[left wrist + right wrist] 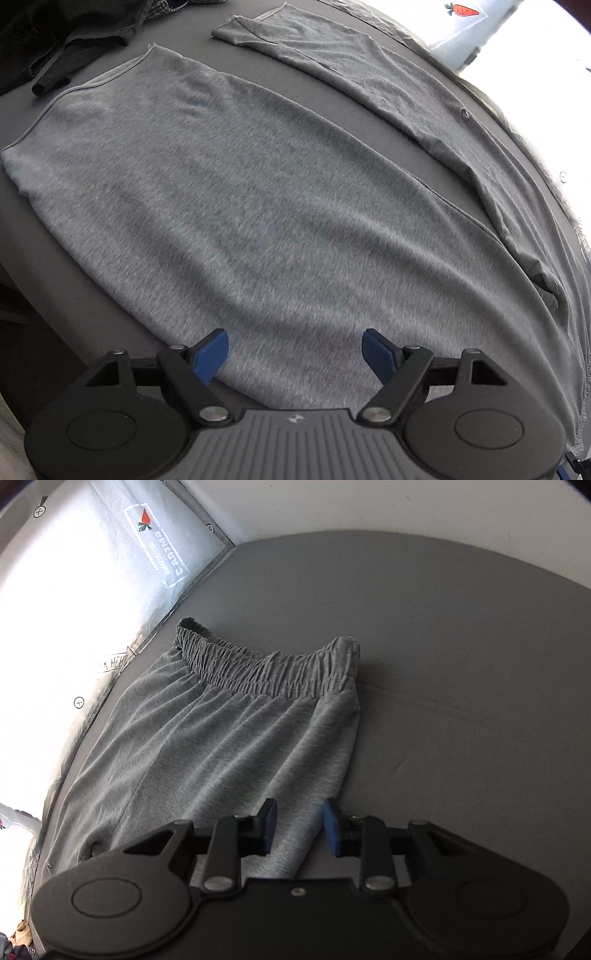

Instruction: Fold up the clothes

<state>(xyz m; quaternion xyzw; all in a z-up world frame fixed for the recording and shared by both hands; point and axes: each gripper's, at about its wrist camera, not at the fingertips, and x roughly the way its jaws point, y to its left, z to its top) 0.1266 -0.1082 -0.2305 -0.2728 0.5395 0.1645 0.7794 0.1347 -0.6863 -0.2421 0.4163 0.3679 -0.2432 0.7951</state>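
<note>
Your left gripper [294, 350] hangs with its jaws spread wide above the near edge of the grey trousers [229, 206], and nothing sits between the blue pads [212, 352]. Your right gripper [300, 825] has its jaws partly drawn in but not clamped: a gap shows between them, and the outer edge of the trousers lies under that gap. Whether its pads touch the cloth, you cannot tell from this view.

You find the trousers spread flat on the grey mattress [461, 635], one leg broad beneath your left gripper, the other leg [369, 70] angled away toward the bright side. The elastic waistband [266, 668] lies ahead of your right gripper, bunched and slightly raised at its right corner. A dark garment [62, 40] lies on the mattress beyond the leg hem.

Watch for these risks. If your right jaws close here, they may catch only the top layer at the seam, so the lower layer drags and the fold goes crooked. Your left jaws stand over the middle of a slack edge; pinch there and the cloth may sag either side and wrinkle. The two legs lie apart, so if you lift before aligning them, the fold will likely be uneven. The soft mattress cover could also be nipped along with the cloth.
</note>
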